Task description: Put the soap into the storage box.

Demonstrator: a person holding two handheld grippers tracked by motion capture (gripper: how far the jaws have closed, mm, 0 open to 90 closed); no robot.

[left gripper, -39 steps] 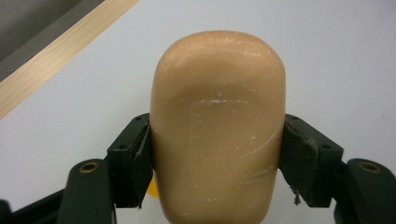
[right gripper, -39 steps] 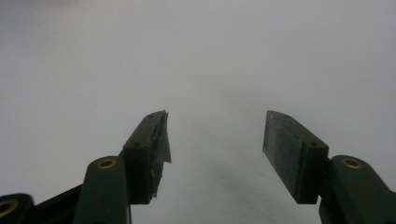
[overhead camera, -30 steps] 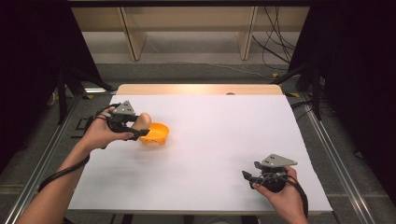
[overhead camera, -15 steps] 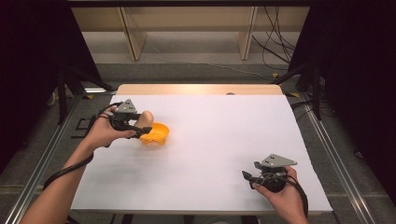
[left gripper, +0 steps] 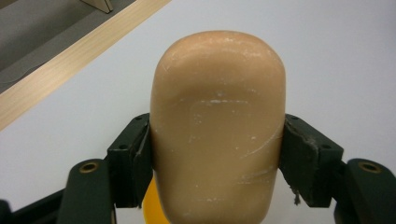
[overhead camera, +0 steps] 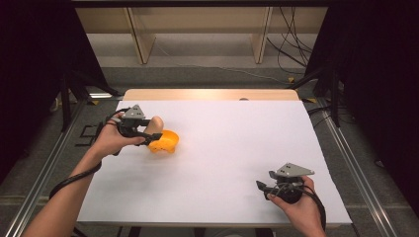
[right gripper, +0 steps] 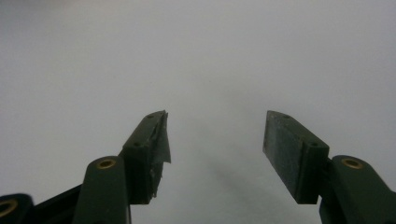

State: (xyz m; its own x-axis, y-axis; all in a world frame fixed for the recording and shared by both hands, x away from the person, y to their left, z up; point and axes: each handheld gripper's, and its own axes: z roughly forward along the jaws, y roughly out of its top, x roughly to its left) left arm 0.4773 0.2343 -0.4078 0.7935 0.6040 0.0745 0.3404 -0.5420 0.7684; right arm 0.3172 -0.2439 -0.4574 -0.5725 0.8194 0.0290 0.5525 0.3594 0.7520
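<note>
We see the left gripper [left gripper: 217, 154] clamped on a tan, rounded block [left gripper: 218, 126], one jaw pressed to each flank; the block sits raised just above and beside an orange bowl [overhead camera: 164, 141] on the left part of the white table [overhead camera: 237, 148]; well apart, near the front right edge, the right gripper [right gripper: 215, 140] rests with its jaws spread wide and nothing between them.
</note>
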